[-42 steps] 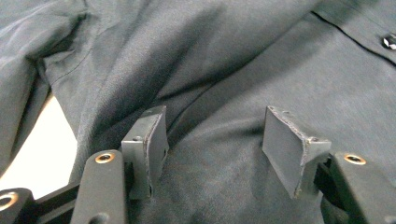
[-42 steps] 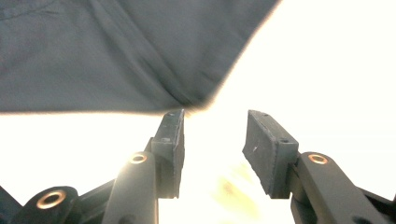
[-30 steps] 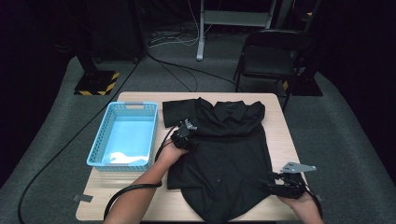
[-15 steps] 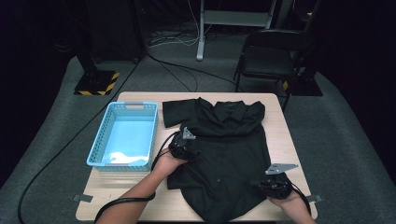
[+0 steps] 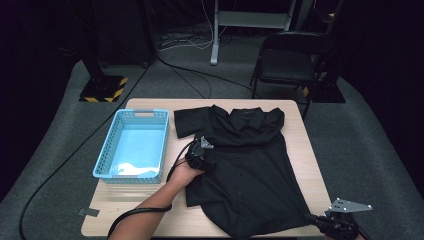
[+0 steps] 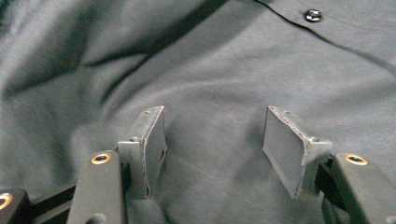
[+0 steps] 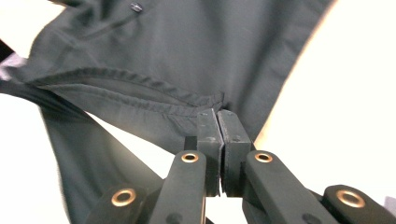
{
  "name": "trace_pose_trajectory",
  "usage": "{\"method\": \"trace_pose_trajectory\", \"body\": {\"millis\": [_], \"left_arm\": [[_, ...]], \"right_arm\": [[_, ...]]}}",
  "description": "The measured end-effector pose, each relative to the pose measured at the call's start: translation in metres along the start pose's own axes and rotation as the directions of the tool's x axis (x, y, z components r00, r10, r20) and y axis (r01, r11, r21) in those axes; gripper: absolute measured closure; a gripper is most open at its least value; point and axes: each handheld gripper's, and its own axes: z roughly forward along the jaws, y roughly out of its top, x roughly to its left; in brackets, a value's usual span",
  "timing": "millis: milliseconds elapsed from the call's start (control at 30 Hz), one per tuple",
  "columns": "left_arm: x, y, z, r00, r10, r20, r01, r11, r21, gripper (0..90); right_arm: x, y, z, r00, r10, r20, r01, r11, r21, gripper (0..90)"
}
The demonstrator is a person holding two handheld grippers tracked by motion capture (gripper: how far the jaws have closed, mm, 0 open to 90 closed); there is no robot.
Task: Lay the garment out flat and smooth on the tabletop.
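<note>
Right gripper (image 7: 218, 122) clamped on shirt (image 5: 247, 165) hem; left gripper (image 6: 212, 140) spread wide, apparently pressing cloth beneath.

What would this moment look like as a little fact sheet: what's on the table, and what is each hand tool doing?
Table: light wood
Shirt: black, buttoned, spread flat, collar at far side
Basket: light blue plastic, left of the shirt
Left gripper: jaws open, over the shirt's cloth near its left side
Right gripper: jaws closed on the shirt's hem, at the near right corner
Chair: black, beyond the table
</note>
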Motion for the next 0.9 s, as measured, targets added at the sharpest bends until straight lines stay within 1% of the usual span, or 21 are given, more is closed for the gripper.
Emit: {"method": "trace_pose_trajectory", "body": {"millis": [133,167,200,233,267,300,333,400,433,467,533,567,633,700,733,800,900], "left_arm": [[0.001,0.004,0.004,1.0,-0.004,-0.003,0.004,1.0,-0.009,38.7],[0.0,0.005,0.005,1.0,-0.003,-0.006,0.003,1.0,-0.006,38.6],[-0.002,0.006,0.004,0.9999,0.002,-0.013,-0.002,1.0,-0.001,38.7],[-0.004,0.006,0.003,0.9997,0.015,-0.02,-0.015,0.9999,0.006,39.1],[-0.006,0.006,0.002,0.9991,0.035,-0.025,-0.035,0.9994,0.008,40.0],[-0.008,0.006,0.0,0.9987,0.047,-0.021,-0.047,0.9989,0.006,39.7],[-0.009,0.006,-0.003,0.9988,0.047,-0.015,-0.047,0.9989,-0.002,39.5],[-0.011,0.005,-0.011,0.999,0.046,-0.004,-0.046,0.9987,-0.02,38.6],[-0.012,0.004,-0.015,0.9989,0.046,0.003,-0.046,0.9985,-0.031,38.5],[-0.013,0.004,-0.02,0.999,0.043,0.012,-0.043,0.9984,-0.037,38.4],[-0.016,0.001,-0.029,0.9983,0.052,0.025,-0.051,0.9975,-0.05,38.4],[-0.018,-0.001,-0.033,0.998,0.056,0.03,-0.055,0.997,-0.056,38.4],[-0.022,-0.006,-0.041,0.9971,0.068,0.036,-0.065,0.9958,-0.064,38.4],[-0.024,-0.01,-0.046,0.9966,0.073,0.038,-0.07,0.9952,-0.069,38.5],[-0.024,-0.012,-0.048,0.9966,0.073,0.038,-0.07,0.9952,-0.069,38.5],[-0.024,-0.016,-0.048,0.9971,0.068,0.035,-0.066,0.9954,-0.07,38.5],[-0.021,-0.021,-0.044,0.9981,0.052,0.033,-0.049,0.9965,-0.068,38.2]], "right_arm": [[-0.013,-0.01,0.002,0.9981,0.053,0.033,-0.053,0.9985,0.013,88.7],[-0.015,-0.011,0.003,0.9978,0.056,0.037,-0.056,0.9982,0.02,87.6],[-0.014,-0.011,0.004,0.9976,0.049,0.048,-0.05,0.9985,0.023,82.9],[-0.012,-0.01,0.003,0.9971,0.04,0.065,-0.041,0.9989,0.022,78.2],[-0.01,-0.008,0.0,0.997,0.032,0.071,-0.033,0.9994,0.012,73.9],[-0.008,-0.005,-0.005,0.9969,0.026,0.075,-0.025,0.9996,-0.01,69.7],[-0.006,-0.002,-0.011,0.9964,0.021,0.082,-0.019,0.9992,-0.035,67.1],[-0.001,0.006,-0.023,0.9953,0.006,0.097,0.002,0.9966,-0.082,63.5],[0.002,0.01,-0.029,0.9941,-0.003,0.108,0.015,0.9942,-0.107,62.1],[0.006,0.015,-0.034,0.9939,-0.009,0.11,0.024,0.9911,-0.131,61.8],[0.015,0.024,-0.036,0.9964,-0.028,0.08,0.041,0.9844,-0.171,61.3],[0.022,0.029,-0.033,0.9971,-0.045,0.06,0.055,0.9827,-0.177,60.9],[0.038,0.04,-0.017,0.995,-0.098,0.019,0.1,0.9802,-0.171,60.4],[0.056,0.05,0.006,0.9872,-0.156,-0.035,0.149,0.9766,-0.155,60.4],[0.065,0.055,0.02,0.9813,-0.181,-0.065,0.17,0.9747,-0.145,60.3],[0.082,0.066,0.047,0.9654,-0.23,-0.123,0.216,0.9691,-0.119,59.9],[0.105,0.081,0.084,0.9354,-0.304,-0.181,0.293,0.9525,-0.082,58.7]]}}
